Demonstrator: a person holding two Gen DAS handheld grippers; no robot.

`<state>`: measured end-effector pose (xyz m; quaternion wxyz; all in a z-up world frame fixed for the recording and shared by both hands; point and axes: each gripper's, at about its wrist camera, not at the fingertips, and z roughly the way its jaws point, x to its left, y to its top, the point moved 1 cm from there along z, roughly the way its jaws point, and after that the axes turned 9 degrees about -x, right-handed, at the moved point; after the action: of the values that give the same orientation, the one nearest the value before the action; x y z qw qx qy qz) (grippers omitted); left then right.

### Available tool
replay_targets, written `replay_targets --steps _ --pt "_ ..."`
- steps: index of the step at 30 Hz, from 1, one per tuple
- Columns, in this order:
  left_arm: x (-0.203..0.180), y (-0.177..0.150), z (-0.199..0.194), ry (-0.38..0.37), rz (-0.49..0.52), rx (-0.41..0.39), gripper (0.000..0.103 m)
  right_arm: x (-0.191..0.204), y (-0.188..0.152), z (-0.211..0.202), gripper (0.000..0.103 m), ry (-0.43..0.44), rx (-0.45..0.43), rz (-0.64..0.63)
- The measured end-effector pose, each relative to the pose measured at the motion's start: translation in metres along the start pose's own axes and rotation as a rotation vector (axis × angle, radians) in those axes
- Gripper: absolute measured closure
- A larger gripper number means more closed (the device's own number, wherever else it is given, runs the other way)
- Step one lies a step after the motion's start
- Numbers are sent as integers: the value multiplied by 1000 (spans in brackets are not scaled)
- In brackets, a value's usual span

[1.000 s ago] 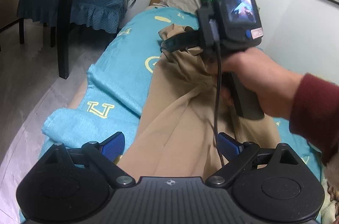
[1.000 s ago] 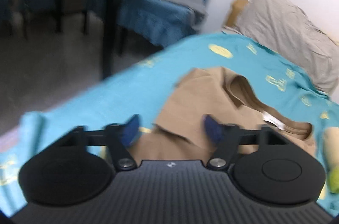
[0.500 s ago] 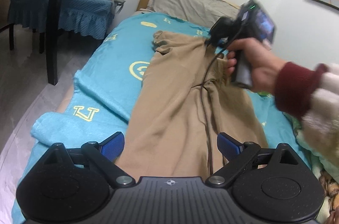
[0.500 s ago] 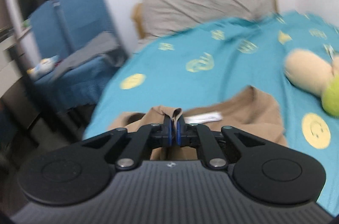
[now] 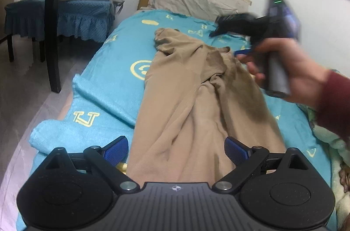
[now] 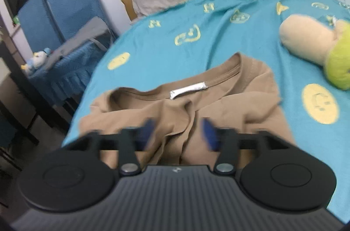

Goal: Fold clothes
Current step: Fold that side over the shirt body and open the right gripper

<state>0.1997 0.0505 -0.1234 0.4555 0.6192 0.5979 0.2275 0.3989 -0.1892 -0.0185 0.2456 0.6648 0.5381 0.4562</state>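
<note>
Right wrist view shows your right gripper with its jaws opening above the collar end of the tan shirt, nothing pinched between the blurred blue pads; judged from this, you have let the fabric go so the folded side can settle. Left wrist view shows your left gripper spread wide over the hem end with the cloth lying between but not pressed, probably placed to keep that end lined up. The shirt lies lengthwise on the blue blanket, one side already folded inward.
</note>
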Motion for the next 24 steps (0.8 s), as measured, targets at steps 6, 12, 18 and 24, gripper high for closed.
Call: replay_targets --steps 6,12,18,24 --pt "-21 1 -21 -11 49 -28 7 11 -1 -126 13 64 -13 -12" --pt "-44 -9 -55 -3 132 -56 4 27 -29 -258 13 76 -63 -88" --pt "-46 -17 -63 7 149 49 4 1 -101 -352 13 119 -21 29" --pt "-30 -13 -82 73 285 115 5 -19 -125 -378 13 17 13 87"
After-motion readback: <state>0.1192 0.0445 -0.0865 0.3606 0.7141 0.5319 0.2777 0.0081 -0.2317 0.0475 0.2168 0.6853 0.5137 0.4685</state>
